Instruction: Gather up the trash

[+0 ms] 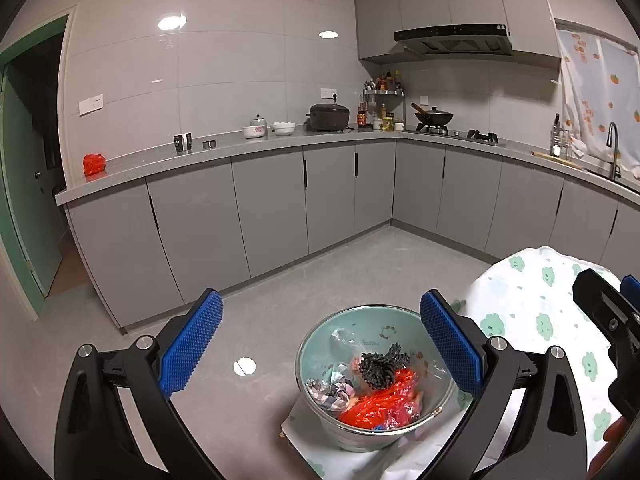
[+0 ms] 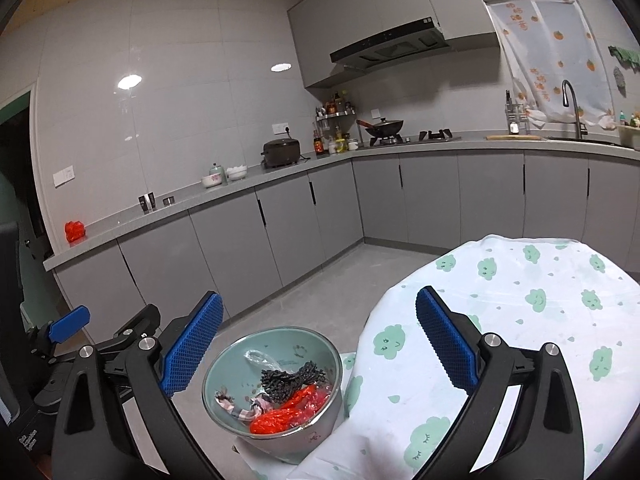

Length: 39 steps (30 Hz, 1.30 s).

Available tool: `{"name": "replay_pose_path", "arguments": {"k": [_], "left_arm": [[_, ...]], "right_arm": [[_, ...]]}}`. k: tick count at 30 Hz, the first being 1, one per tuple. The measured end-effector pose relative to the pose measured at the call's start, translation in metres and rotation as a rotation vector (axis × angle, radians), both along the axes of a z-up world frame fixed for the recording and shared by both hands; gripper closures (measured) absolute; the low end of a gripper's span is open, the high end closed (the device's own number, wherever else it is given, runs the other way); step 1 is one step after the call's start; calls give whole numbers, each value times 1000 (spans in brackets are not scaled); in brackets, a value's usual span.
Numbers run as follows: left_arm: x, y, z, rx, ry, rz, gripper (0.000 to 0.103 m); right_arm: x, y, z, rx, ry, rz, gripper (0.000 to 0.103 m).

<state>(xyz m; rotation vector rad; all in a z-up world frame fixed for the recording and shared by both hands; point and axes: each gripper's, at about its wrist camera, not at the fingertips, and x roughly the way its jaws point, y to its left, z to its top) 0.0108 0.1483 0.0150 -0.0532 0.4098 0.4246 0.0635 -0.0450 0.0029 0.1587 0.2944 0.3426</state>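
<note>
Left hand-held gripper (image 1: 320, 342) spread above bucket (image 1: 374, 436), tablecloth edge (image 1: 484, 280) beside

This was a kitchen in a home; grey cupboards (image 1: 276, 204) ran along two walls under a long grey counter (image 1: 248, 148); a black wok (image 1: 434, 115) sat on a gas stove (image 1: 456, 133), and a black range hood (image 1: 454, 40) hung above it; a dark rice cooker (image 1: 329, 117) stood by a wall plug; bottles of sauce filled a small corner rack (image 1: 383, 90); white bowls (image 1: 269, 130) and a little teapot (image 2: 216, 169) waited on the counter; a tall tap (image 2: 572, 108) bent over a sink by a window with an orange-fruit curtain (image 2: 552, 56); a cutting board (image 2: 508, 137) lay near it; a green door (image 1: 24, 184) stood open on the left.
</note>
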Motion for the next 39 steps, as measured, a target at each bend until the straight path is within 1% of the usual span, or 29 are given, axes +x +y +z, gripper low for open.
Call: {"name": "replay_pose_path", "arguments": {"k": [14, 30, 39], "left_arm": [[-2, 0, 0, -4, -3, -1, 5], [-3, 5, 0, -20, -6, -4, 5], [-1, 8, -1, -23, -6, 12, 5]], "right_arm": [[-1, 2, -2, -7, 9, -1, 7], [3, -5, -2, -19, 23, -39, 8], [5, -6, -3, -27, 31, -54, 8]]}}
